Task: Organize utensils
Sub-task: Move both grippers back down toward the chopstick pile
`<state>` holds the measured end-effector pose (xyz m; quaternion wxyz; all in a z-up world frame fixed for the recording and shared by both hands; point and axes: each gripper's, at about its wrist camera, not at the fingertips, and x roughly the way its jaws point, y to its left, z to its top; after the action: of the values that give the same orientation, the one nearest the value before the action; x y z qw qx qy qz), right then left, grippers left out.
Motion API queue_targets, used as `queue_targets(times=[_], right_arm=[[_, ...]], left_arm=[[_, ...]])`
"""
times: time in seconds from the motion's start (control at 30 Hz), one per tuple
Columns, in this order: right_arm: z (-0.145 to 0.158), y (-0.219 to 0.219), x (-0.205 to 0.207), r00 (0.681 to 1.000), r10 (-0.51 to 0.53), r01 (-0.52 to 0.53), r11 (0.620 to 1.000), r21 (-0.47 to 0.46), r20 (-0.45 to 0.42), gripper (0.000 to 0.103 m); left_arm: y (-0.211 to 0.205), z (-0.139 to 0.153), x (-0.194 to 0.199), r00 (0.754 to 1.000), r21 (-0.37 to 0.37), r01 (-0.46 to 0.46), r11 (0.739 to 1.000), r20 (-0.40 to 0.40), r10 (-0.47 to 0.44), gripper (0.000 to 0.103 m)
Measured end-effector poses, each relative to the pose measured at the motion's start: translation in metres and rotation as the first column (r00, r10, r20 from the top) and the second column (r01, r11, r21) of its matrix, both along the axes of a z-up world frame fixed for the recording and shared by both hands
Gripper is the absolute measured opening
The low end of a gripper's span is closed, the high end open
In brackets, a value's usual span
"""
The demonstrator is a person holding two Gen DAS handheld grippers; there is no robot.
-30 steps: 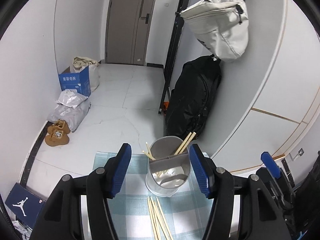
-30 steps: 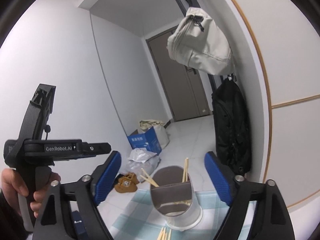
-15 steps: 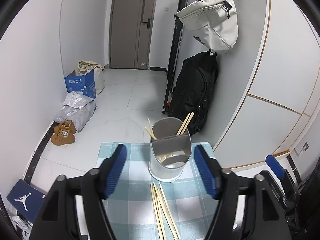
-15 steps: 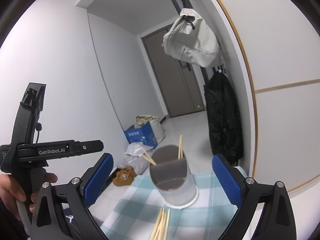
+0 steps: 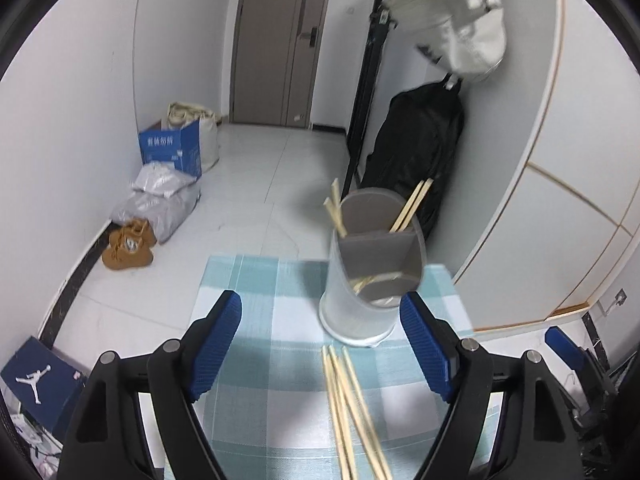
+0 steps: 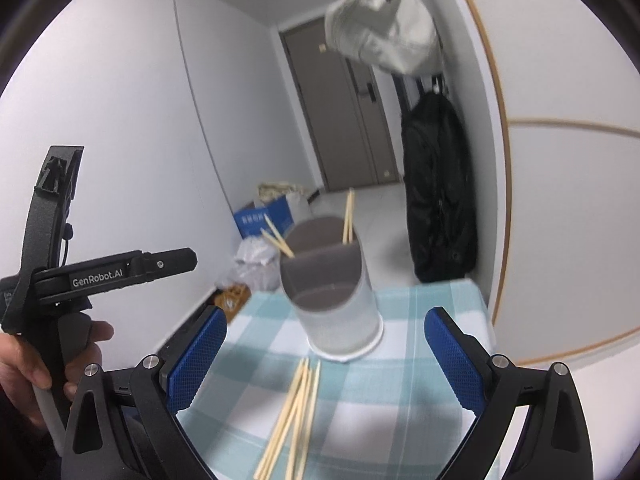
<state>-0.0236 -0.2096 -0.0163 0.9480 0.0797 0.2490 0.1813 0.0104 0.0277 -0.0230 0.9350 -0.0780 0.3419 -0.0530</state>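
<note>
A grey divided utensil holder (image 5: 372, 276) stands on the far part of a blue-checked cloth (image 5: 256, 344); it also shows in the right wrist view (image 6: 332, 292). A few wooden chopsticks (image 5: 340, 216) stick out of it. Several loose chopsticks (image 5: 352, 404) lie on the cloth in front of it, also in the right wrist view (image 6: 296, 408). My left gripper (image 5: 320, 344) is open and empty, behind and above the loose chopsticks. My right gripper (image 6: 324, 356) is open and empty above them. The left gripper's body (image 6: 100, 272) shows at the right view's left.
The table's far edge drops to a white tiled floor with brown shoes (image 5: 128, 244), grey bags (image 5: 160, 204) and a blue box (image 5: 172, 148). A black backpack (image 5: 416, 156) and a white bag (image 5: 456, 28) hang on the right wall.
Both grippers have pulled back and up from the holder, so the loose chopsticks now lie between the fingers. Both stay open.
</note>
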Motion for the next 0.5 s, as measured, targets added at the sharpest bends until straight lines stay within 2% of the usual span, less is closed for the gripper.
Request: queue_targets(times=[0.1,0.2,0.33,0.43,0.5], right_arm=[[-0.016,0.002,0.011,0.997,0.005,-0.005,1.0,-0.005,-0.078,0.098],[-0.029,0.005,0.019,0.99,0.016,-0.017,1.0,-0.009,-0.142,0.09],[-0.049,0.015,0.032,0.971,0.039,-0.048,0.998,-0.034,-0.236,0.072],[-0.066,0.029,0.04,0.953,0.053,-0.081,0.993,-0.082,-0.297,0.068],[-0.076,0.039,0.044,0.941,0.062,-0.104,0.988,-0.111,-0.332,0.061]], left_arm=[[0.007,-0.022,0.01,0.999,-0.019,-0.008,1.0,-0.037,0.008,0.078],[0.016,-0.043,0.02,0.996,-0.053,-0.018,0.998,-0.084,0.014,0.078],[0.027,-0.068,0.031,0.989,-0.047,-0.042,0.998,-0.141,0.035,0.078],[0.032,-0.077,0.041,0.981,-0.053,-0.045,0.998,-0.192,0.034,0.078],[0.036,-0.081,0.043,0.979,-0.038,-0.061,0.997,-0.199,0.052,0.078]])
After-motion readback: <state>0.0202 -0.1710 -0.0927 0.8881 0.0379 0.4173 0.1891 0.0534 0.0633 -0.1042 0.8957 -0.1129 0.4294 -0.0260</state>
